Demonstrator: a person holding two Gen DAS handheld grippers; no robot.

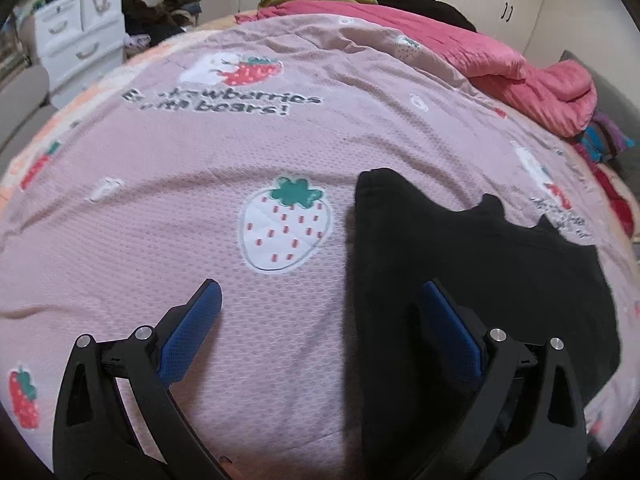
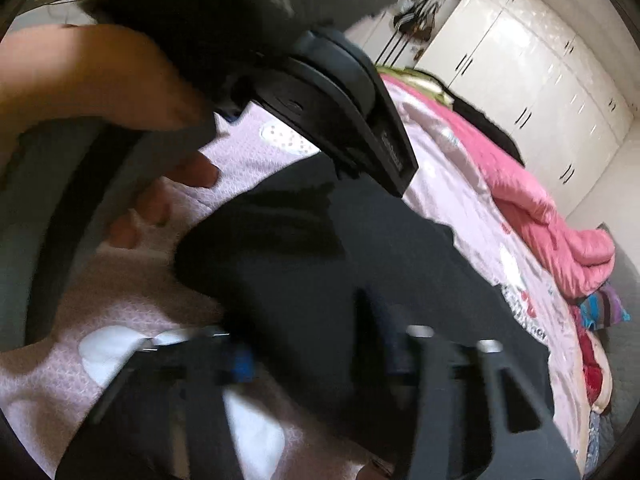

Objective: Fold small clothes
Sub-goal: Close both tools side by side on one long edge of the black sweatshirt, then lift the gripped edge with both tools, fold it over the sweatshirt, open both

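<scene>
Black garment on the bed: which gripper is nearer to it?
Right. The right gripper has the black garment between its fingers; the left gripper straddles its edge.

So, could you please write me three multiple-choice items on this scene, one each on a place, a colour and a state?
1. In the left wrist view, on which side of the big white strawberry does the black garment lie?
A. to its left
B. to its right
C. covering it

2. What colour are the pads of the left gripper?
A. blue
B. red
C. white

3. How does the left gripper stand?
A. shut on the garment
B. out of view
C. open

Answers:
1 B: the garment spreads to the right of the printed strawberry, with bare cover between them.
2 A: both finger pads show bright blue against the black frame.
3 C: its fingers stand far apart and nothing is pinched between them.
</scene>
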